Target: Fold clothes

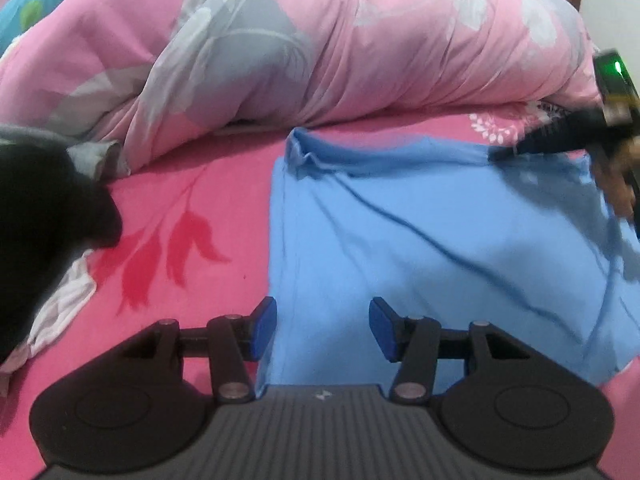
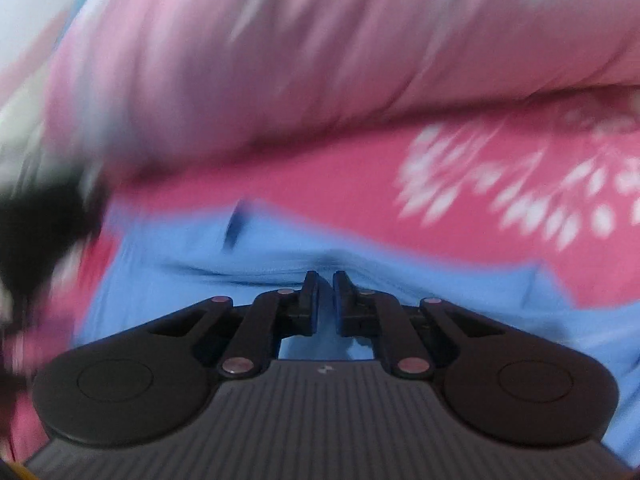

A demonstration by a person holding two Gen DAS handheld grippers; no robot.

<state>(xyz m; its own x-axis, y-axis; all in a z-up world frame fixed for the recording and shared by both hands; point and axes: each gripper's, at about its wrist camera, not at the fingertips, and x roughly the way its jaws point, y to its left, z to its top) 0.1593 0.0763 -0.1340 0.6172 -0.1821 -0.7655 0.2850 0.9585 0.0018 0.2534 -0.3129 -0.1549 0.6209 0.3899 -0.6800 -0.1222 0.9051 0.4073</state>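
Left wrist view: at far left a black garment [image 1: 44,208] lies heaped on the pink bedsheet [image 1: 192,184], apart from your work. Your left gripper [image 1: 323,328] hangs with its jaws apart and nothing between them, over the near edge of the blue shirt [image 1: 440,240], which lies spread on the sheet below the rolled quilt [image 1: 360,40]. Your right gripper [image 2: 326,292] is nearly closed; whether it pinches cloth is unclear. The shirt looks light, limp and wrinkle-prone, so take it by corners or hem.
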